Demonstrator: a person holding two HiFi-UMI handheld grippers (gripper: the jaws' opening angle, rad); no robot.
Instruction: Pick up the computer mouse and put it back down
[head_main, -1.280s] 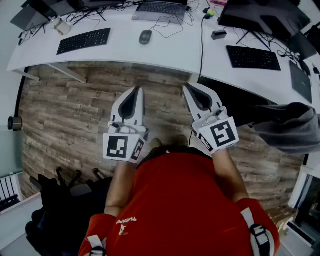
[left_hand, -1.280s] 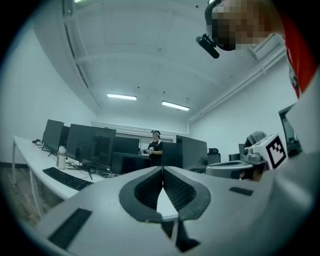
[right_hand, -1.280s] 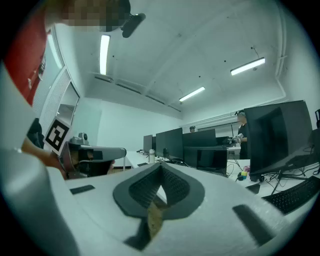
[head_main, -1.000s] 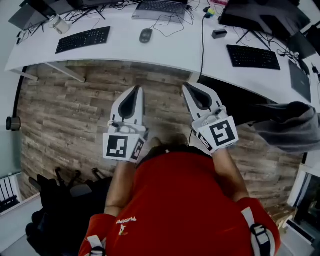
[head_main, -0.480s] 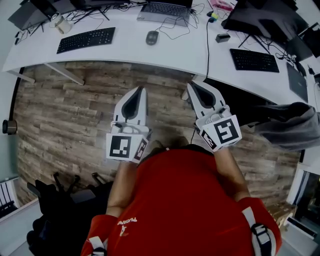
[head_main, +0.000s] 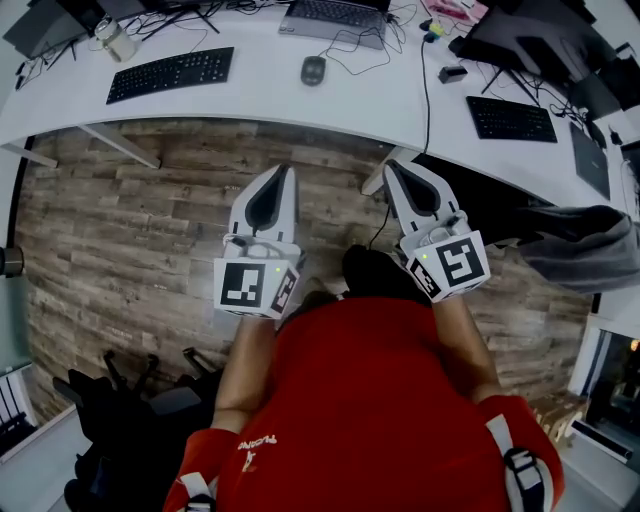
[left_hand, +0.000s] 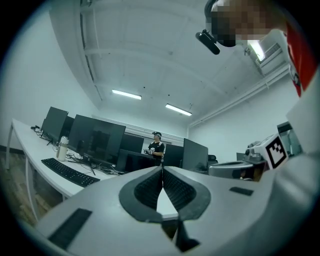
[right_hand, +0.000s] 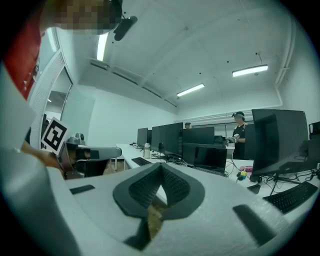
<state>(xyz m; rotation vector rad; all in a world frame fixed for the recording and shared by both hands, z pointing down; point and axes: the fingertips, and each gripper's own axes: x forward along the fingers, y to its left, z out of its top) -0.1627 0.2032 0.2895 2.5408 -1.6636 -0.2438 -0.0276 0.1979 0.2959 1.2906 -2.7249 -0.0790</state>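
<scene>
A dark grey computer mouse lies on the curved white desk, just in front of a laptop, in the head view. My left gripper and my right gripper are held side by side over the wooden floor, short of the desk's edge and pointing level at it. Both are shut with nothing between the pads; the left gripper view and the right gripper view show the jaws meeting. The mouse is hidden in both gripper views.
A black keyboard lies left of the mouse, another keyboard and a monitor to the right. Cables run past the laptop. A chair with a grey jacket stands right. A person stands behind the far monitors.
Both grippers have moved forward toward the desk; the desk and mouse sit lower and nearer in the head view. The jaws stayed shut.
</scene>
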